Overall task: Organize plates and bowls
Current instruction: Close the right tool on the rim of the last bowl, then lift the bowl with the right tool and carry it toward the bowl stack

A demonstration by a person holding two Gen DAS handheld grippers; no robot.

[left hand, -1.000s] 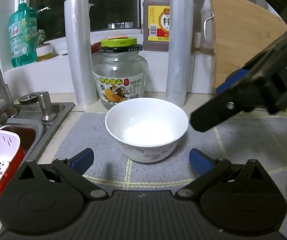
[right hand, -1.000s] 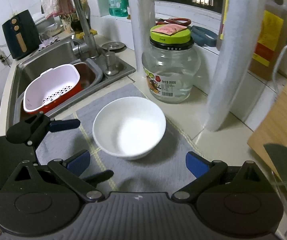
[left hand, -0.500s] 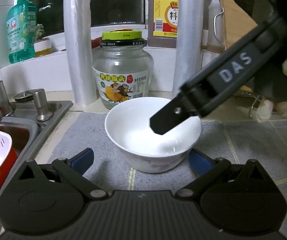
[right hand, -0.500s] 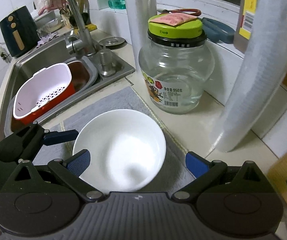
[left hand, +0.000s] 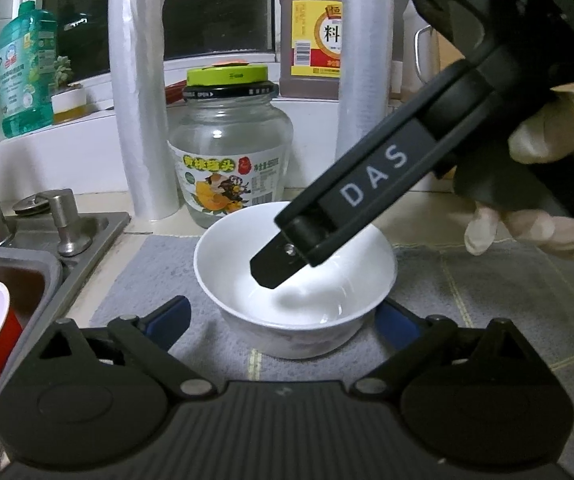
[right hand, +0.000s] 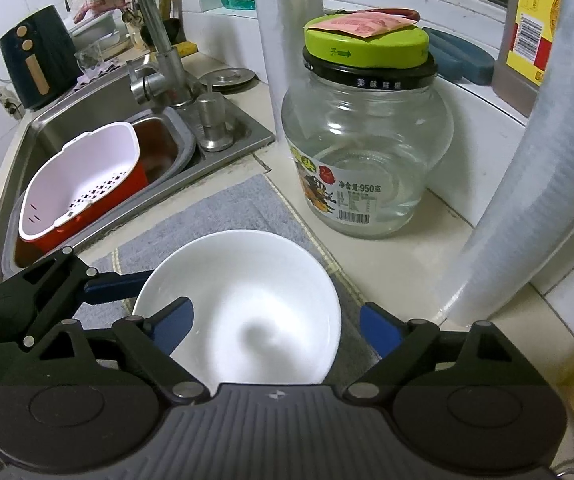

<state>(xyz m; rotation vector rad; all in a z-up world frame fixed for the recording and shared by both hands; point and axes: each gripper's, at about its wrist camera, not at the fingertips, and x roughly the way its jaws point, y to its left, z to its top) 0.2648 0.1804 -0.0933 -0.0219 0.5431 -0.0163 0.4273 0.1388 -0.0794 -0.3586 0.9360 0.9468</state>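
A white bowl (left hand: 307, 304) (right hand: 243, 304) stands upright on a grey mat (left hand: 487, 300). My left gripper (left hand: 281, 320) is low in front of it, with the bowl between its blue pads. Its jaws are closing, and the left pad still stands off the wall. My right gripper (right hand: 277, 328) comes down from the right, held by a gloved hand (left hand: 547, 152). It straddles the bowl's right wall: one finger (left hand: 275, 268) hangs inside the bowl and the other is outside the rim. Its jaws are closing too, with a gap still showing at the rim.
A glass jar with a green lid (right hand: 367, 152) stands just behind the bowl, between two rolls of plastic wrap (left hand: 139, 100) (right hand: 527, 160). Left of the mat lies the sink (right hand: 67, 120), which holds a pink colander in a red tub (right hand: 79, 184). The tap (right hand: 155, 40) rises behind it.
My right gripper has come in and down over the bowl, one finger now inside it, its jaws narrower. My left gripper sits slightly closer to the bowl with its jaws a little narrower.
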